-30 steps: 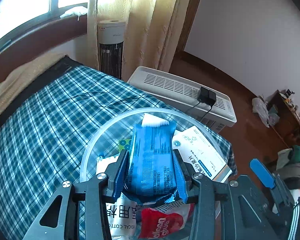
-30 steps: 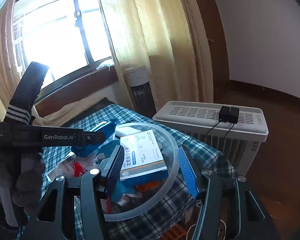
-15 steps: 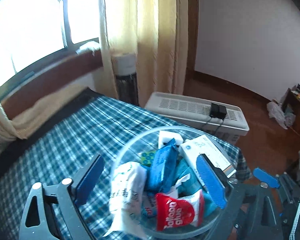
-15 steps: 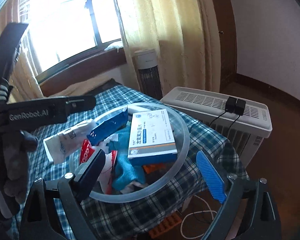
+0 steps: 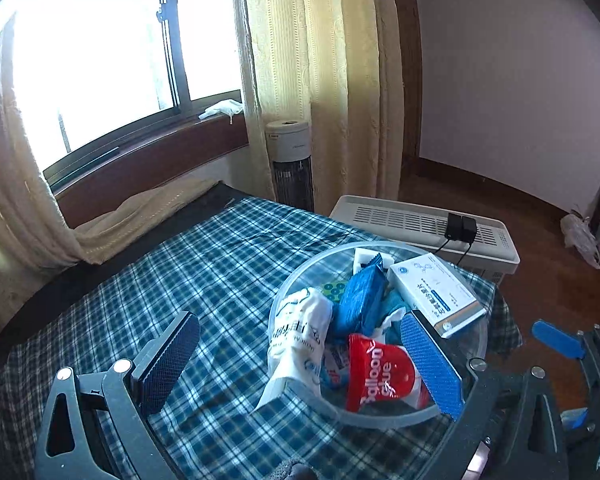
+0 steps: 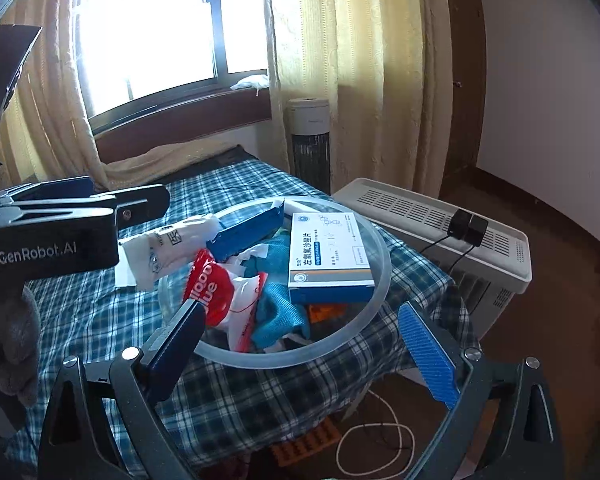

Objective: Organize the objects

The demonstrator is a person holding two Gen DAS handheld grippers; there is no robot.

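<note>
A clear round bowl [image 5: 482,344] [image 6: 384,264] stands on the plaid table [image 5: 180,272]. In it lie a white medicine box [image 5: 436,294] [image 6: 328,256], a blue pack [image 5: 360,296] [image 6: 248,232], a red "Balloon glue" pouch [image 5: 380,372] [image 6: 214,292] and a teal cloth [image 6: 276,312]. A white cotton pack [image 5: 300,332] [image 6: 168,244] leans over the bowl's left rim. My left gripper [image 5: 300,364] hovers near the bowl, jaws opening, pads touching nothing. My right gripper [image 6: 304,348] hangs before the near rim, jaws opening, holding nothing.
A white grilled appliance [image 5: 420,224] with two black plugs stands beyond the table's far edge, beside a tower fan [image 5: 290,164] and curtains. Below the near edge lie a white cable [image 6: 376,440] and an orange object [image 6: 304,444]. A gloved hand [image 6: 16,340] holds the left tool.
The left gripper let go of the blue pack, opened wide and drew back from the bowl. The right gripper opened from around the white box and also backed away.
</note>
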